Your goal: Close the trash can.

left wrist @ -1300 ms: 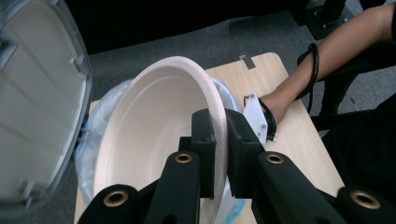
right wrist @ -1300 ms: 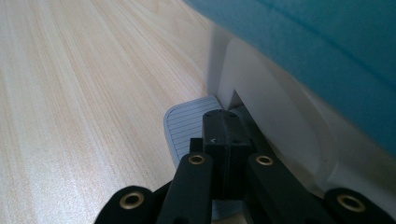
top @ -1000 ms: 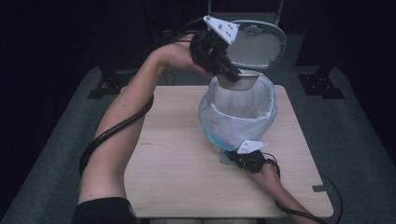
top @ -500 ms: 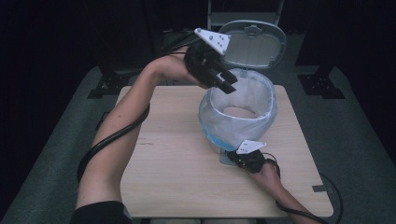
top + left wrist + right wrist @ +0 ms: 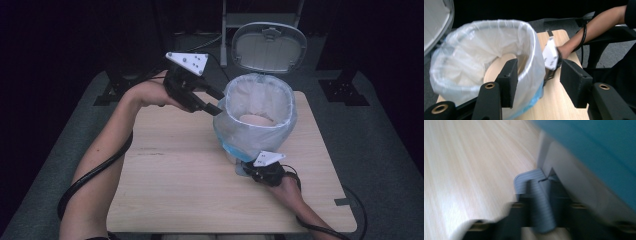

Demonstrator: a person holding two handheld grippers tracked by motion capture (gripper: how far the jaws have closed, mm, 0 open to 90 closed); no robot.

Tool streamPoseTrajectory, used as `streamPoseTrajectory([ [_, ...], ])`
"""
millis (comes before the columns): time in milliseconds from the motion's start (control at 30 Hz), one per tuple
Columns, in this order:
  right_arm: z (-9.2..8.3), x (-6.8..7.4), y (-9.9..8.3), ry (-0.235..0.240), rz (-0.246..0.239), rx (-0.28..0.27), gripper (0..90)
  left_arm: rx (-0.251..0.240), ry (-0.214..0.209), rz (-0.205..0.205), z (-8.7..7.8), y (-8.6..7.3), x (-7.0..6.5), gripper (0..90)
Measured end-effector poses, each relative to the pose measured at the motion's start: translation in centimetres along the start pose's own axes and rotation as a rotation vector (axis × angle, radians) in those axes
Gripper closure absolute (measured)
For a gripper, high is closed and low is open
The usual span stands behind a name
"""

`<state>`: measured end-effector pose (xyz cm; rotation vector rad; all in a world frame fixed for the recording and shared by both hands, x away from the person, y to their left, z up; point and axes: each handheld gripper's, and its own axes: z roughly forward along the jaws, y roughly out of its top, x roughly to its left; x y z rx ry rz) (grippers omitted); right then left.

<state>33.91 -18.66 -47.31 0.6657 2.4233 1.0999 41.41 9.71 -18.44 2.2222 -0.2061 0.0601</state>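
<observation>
**Lined Bin Flanked by Two Claws on the Bench**

A small pedal bin (image 5: 257, 127) is seen standing on the wooden bench (image 5: 165, 180), toward the 1 o'clock part of the benchtop in the high view. It is lined with a translucent plastic bag (image 5: 235, 132), whose edge is folded over the rim and hangs down the outside; a band of blue is visible beneath the bag near the base. The lid (image 5: 268, 46) is raised upright at the bin's 12 o'clock side.

The left claw (image 5: 216, 107) is held at about 9 o'clock of the bin, just beside the bagged rim. In the left gripper view, its jaws are shown parted, having just been opening. One jaw is seen in front of the bag-covered wall (image 5: 534, 62), the other well clear over the bench; nothing is pressed between them. Whether the near jaw touches the bag cannot be told.

The right claw (image 5: 250, 172) is placed low at the bin's foot, at about 6 o'clock, with its grey plate against the bag's lower edge. In the blurred right gripper view, the ribbed grey pedal (image 5: 536, 195) is seen lying between the jaws, beside the pale base and the blue body (image 5: 599, 147). These jaws have just been opening too; whether the pedal is pressed by them cannot be told.
</observation>
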Motion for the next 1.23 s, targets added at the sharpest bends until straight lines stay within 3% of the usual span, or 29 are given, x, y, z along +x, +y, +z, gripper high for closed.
streamPoseTrajectory([
  [67, -1.5, 0.6, -0.3, -0.016, -0.02, -0.038, 67.5, -0.011, 0.015, -0.013, -0.3, -1.2, -0.3, 43.7],
  [133, -3.6, 0.6, -0.3, -0.019, -0.003, -0.08, 65.4, -0.022, 0.01, -0.034, -0.4, -2.5, -0.6, 42.5],
  [233, -6.0, 0.2, -1.0, -0.019, -0.003, -0.067, 63.2, -0.03, 0.02, -0.06, -0.2, -4.2, -0.8, 38.8],
  [367, -8.1, -1.0, -3.1, -0.039, 0.052, -0.049, 58.8, -0.058, 0.02, -0.093, 0.3, -6.9, -1.3, 37.3],
  [433, -8.9, -1.6, -4.0, -0.038, 0.107, -0.054, 56.8, -0.055, 0.034, -0.11, 0.7, -8.4, -1.6, 35.3],
  [733, -10.6, -2.8, -6.3, -0.064, 0.155, -0.011, 47.4, -0.096, 0.117, -0.19, 1.6, -14.7, -3.8, 29.3],
  [1033, -10.9, -3.3, -8.3, -0.057, 0.204, 0.038, 41.0, -0.093, 0.191, -0.266, 1.5, -19.2, -7.0, 22.2],
  [1233, -12.1, -3.7, -9.2, -0.066, 0.252, 0.033, 35.6, -0.113, 0.236, -0.302, 0.9, -21.9, -9.1, 20.1],
])
